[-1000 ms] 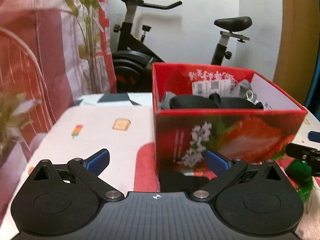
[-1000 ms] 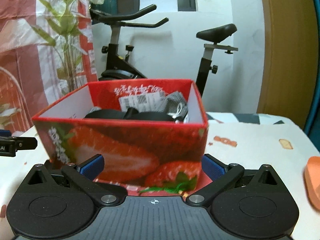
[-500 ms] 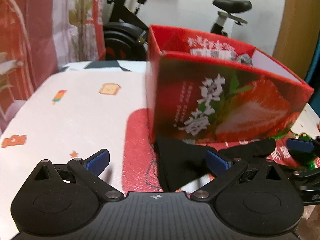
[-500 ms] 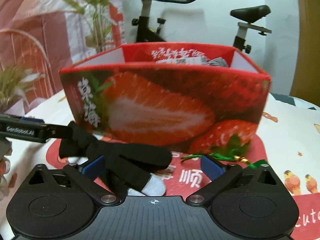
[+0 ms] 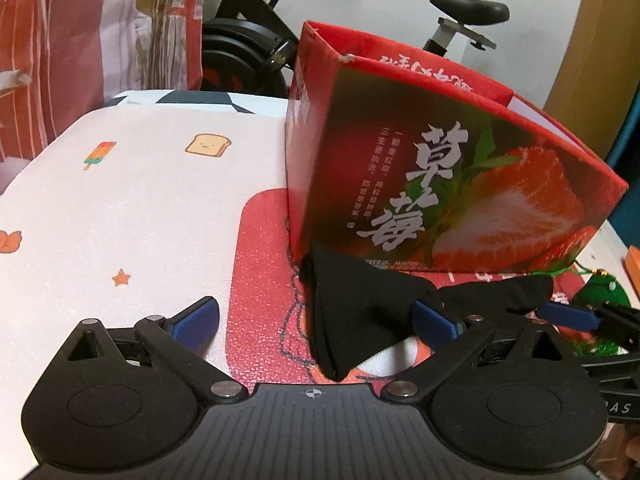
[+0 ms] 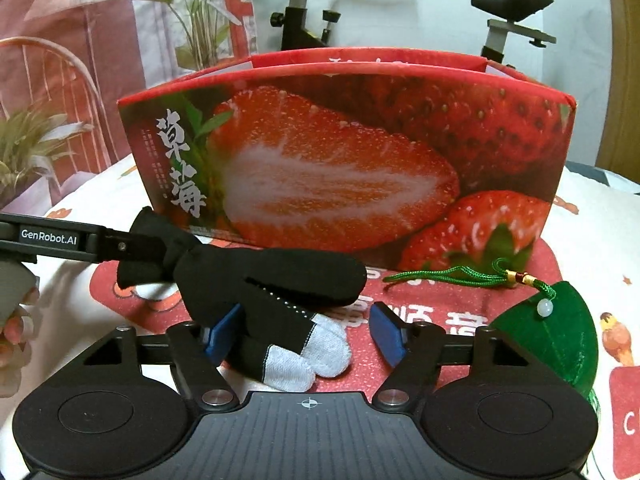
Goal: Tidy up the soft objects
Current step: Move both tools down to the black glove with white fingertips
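Note:
A black sock with a white-grey toe [image 6: 280, 292] lies on the red mat in front of the red strawberry box [image 6: 360, 152]. In the left wrist view the sock [image 5: 360, 312] lies between my left gripper's [image 5: 316, 320] open blue pads, its cuff end by the right pad. My right gripper [image 6: 304, 332] is open, low over the sock's toe end, with the toe between its pads. A green velvet pouch [image 6: 552, 332] with a green cord lies to its right. The left gripper's finger [image 6: 120, 246] shows reaching the sock's far end.
The strawberry box [image 5: 440, 176] stands on a red mat [image 5: 264, 264] over a white patterned tablecloth [image 5: 120, 208]. An exercise bike and a potted plant stand behind the table. An orange object sits at the right edge [image 5: 634, 268].
Both grippers have dropped from box-rim height down to the mat and closed in on the black sock, which now lies between their open pads.

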A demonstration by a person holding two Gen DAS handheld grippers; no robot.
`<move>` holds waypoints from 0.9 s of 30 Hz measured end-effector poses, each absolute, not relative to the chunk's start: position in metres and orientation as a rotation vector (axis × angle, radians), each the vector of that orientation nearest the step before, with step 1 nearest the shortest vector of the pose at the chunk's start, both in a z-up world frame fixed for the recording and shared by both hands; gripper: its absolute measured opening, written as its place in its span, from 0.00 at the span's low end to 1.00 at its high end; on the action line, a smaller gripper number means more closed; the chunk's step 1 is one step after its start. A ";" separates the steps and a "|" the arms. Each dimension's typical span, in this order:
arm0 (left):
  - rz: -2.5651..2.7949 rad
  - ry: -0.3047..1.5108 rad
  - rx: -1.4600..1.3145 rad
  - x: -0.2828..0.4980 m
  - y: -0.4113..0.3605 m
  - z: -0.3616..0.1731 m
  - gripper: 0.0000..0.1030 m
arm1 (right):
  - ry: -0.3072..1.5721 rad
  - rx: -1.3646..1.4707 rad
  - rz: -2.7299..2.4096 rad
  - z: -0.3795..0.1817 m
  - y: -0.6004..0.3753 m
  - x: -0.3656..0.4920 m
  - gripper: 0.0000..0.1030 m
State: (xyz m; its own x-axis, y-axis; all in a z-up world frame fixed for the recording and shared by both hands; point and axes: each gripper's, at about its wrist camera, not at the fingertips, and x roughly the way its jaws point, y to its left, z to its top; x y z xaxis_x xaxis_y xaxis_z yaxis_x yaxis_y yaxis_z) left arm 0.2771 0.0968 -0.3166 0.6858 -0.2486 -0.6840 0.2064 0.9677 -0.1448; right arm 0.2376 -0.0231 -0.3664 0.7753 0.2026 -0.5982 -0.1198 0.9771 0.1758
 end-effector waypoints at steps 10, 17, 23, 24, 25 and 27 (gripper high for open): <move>-0.216 0.786 0.119 0.273 0.071 -0.324 1.00 | 0.657 0.122 0.184 -0.367 -0.021 0.236 0.61; -0.246 0.785 0.088 0.275 0.079 -0.321 1.00 | 0.652 0.132 0.194 -0.368 -0.022 0.235 0.55; -0.291 0.795 -0.184 0.279 0.107 -0.313 0.98 | 0.647 0.132 0.208 -0.368 -0.021 0.234 0.51; -0.306 0.787 -0.225 0.280 0.110 -0.312 0.98 | 0.647 0.131 0.209 -0.368 -0.021 0.234 0.51; -0.317 0.777 -0.246 0.280 0.110 -0.311 0.97 | 0.647 0.130 0.209 -0.368 -0.021 0.235 0.50; -0.332 0.773 -0.254 0.283 0.108 -0.313 0.88 | 0.646 0.127 0.210 -0.368 -0.020 0.235 0.50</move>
State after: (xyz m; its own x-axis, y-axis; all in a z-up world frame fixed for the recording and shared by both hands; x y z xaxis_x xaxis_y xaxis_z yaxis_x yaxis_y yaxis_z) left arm 0.2831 0.1080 -0.3126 0.6682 -0.3829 -0.6378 0.1991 0.9182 -0.3426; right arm 0.2351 -0.0203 -0.3678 0.7780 0.2334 -0.5833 -0.1548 0.9710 0.1821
